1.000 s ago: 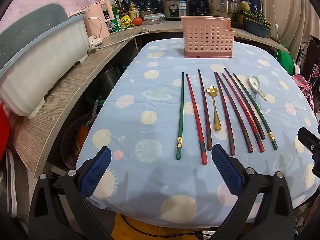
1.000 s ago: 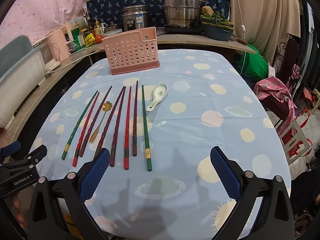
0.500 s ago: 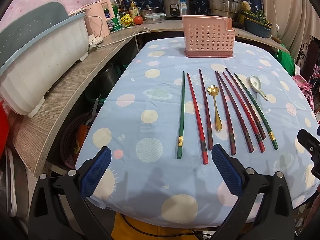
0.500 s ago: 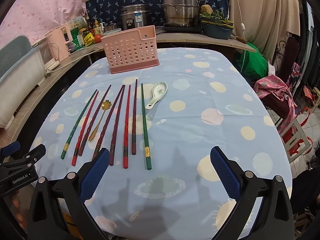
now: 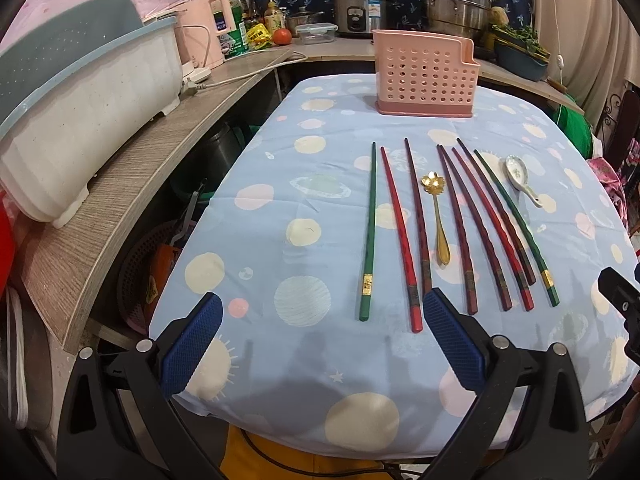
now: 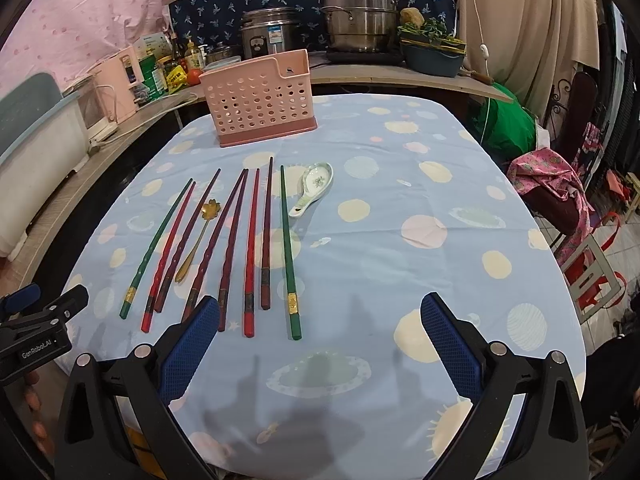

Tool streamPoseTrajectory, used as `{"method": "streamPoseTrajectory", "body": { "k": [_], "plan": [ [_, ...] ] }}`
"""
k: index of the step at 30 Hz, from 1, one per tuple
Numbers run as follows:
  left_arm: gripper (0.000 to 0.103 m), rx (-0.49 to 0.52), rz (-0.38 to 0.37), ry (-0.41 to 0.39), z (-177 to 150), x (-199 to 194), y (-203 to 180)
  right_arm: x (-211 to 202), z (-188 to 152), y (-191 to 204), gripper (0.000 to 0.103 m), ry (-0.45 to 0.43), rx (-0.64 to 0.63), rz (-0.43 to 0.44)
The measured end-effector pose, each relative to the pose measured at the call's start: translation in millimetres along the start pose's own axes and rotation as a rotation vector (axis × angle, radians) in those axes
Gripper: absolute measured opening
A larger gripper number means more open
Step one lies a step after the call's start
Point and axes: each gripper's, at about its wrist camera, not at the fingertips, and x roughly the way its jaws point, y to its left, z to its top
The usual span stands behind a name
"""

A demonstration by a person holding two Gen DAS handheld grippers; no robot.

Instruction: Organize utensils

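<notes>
Several red, dark red and green chopsticks (image 5: 400, 236) (image 6: 250, 248) lie side by side on the blue spotted tablecloth. A gold spoon (image 5: 437, 216) (image 6: 196, 240) lies among them. A white ceramic spoon (image 5: 522, 178) (image 6: 312, 188) lies to their right. A pink perforated utensil basket (image 5: 426, 74) (image 6: 258, 98) stands upright at the far end of the table. My left gripper (image 5: 322, 342) is open and empty above the near ends of the left chopsticks. My right gripper (image 6: 318, 342) is open and empty above the near end of the right green chopstick.
A wooden counter (image 5: 120, 184) runs along the left with a white tub (image 5: 80, 112), a pink appliance and bottles. Pots and a rice cooker (image 6: 268, 34) stand behind the basket. A chair with pink cloth (image 6: 556, 188) stands to the right of the table.
Both grippers have moved slightly forward and down towards the chopsticks. Nothing on the table has moved.
</notes>
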Motion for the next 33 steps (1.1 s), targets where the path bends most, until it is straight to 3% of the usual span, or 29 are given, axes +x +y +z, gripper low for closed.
{"method": "streamPoseTrajectory", "body": {
  "k": [8, 16, 22, 26, 33],
  "plan": [
    [0.094, -0.003, -0.013, 0.051, 3, 30, 5, 6, 3, -3, 0.096, 0.010, -0.002, -0.003],
    [0.080, 0.027, -0.018, 0.100, 3, 57, 0, 20, 6, -5, 0.096, 0.031, 0.008, 0.000],
    [0.063, 0.031, -0.041, 0.130, 1, 68, -2, 26, 7, -3, 0.096, 0.040, 0.005, -0.003],
    [0.050, 0.020, -0.073, 0.142, 0, 72, -2, 30, 8, -1, 0.096, 0.049, 0.005, 0.001],
    [0.004, 0.030, -0.155, 0.161, 4, 71, -10, 41, 16, -1, 0.096, 0.058, -0.001, 0.003]
  ]
}}
